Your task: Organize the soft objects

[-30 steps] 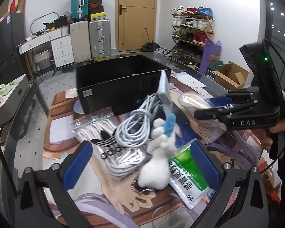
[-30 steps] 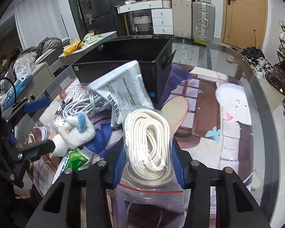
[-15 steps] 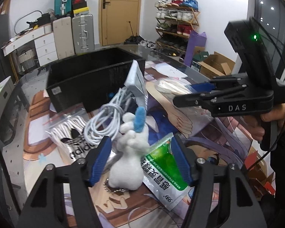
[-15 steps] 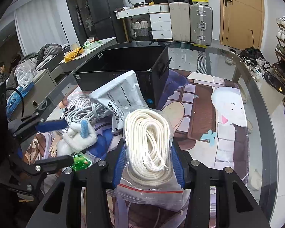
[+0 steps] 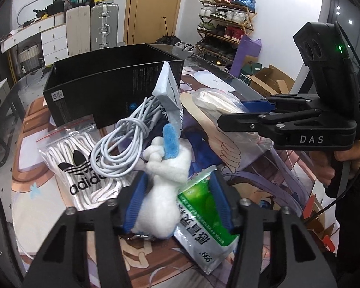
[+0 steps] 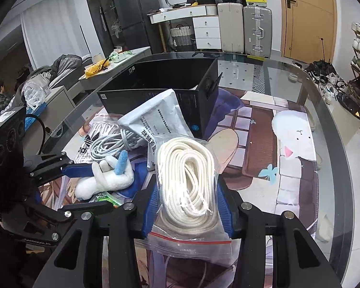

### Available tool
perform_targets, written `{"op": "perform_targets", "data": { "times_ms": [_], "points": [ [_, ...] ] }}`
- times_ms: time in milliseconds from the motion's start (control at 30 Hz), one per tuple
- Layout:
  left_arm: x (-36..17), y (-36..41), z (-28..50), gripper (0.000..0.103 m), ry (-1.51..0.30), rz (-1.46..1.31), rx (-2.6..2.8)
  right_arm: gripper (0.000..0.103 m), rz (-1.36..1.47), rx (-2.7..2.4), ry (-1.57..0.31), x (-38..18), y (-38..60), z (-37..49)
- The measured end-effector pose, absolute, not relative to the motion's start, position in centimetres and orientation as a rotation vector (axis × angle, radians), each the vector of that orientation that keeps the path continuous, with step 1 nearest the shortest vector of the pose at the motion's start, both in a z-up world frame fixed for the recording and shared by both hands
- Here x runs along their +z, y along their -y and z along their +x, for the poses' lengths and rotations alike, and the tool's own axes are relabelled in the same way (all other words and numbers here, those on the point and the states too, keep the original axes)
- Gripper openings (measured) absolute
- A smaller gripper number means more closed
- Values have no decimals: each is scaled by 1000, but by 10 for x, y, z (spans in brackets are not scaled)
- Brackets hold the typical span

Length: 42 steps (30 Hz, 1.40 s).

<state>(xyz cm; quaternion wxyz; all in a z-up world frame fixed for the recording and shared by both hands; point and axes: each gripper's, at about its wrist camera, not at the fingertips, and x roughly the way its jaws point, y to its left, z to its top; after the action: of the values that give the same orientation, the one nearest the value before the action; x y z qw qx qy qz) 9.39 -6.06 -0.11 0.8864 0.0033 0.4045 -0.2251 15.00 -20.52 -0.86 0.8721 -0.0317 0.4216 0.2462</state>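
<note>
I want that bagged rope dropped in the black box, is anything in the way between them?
Yes. A grey-white pouch leans against the black box, directly between it and the bagged rope held in the right gripper.

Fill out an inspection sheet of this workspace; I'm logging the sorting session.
Surface: glass table over an illustrated mat.
Job's things: black box open; plush toy; bagged rope; Adidas lace bag.
Clutter: green packet, white pouch.
Grippers: left gripper closing around the plush toy; right gripper clamps the bagged rope.
Cables: grey cable coil.
Surroundings: suitcases, shoe rack, door.
</note>
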Motion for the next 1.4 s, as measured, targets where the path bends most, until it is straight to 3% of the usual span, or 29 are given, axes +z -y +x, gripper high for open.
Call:
{"op": "perform_targets", "data": {
  "times_ms": [133,200,1400],
  "points": [
    [0,61,93,29,-827,3,-466,45,-65,514,-880,-8,205,150],
    [2,59,92,25,-818,6,-461,45,-64,514,-879,-8,205,150],
    [52,15,82,23,-641,-105,-412,45,-3,527,-765,18,211,140]
  ]
}}
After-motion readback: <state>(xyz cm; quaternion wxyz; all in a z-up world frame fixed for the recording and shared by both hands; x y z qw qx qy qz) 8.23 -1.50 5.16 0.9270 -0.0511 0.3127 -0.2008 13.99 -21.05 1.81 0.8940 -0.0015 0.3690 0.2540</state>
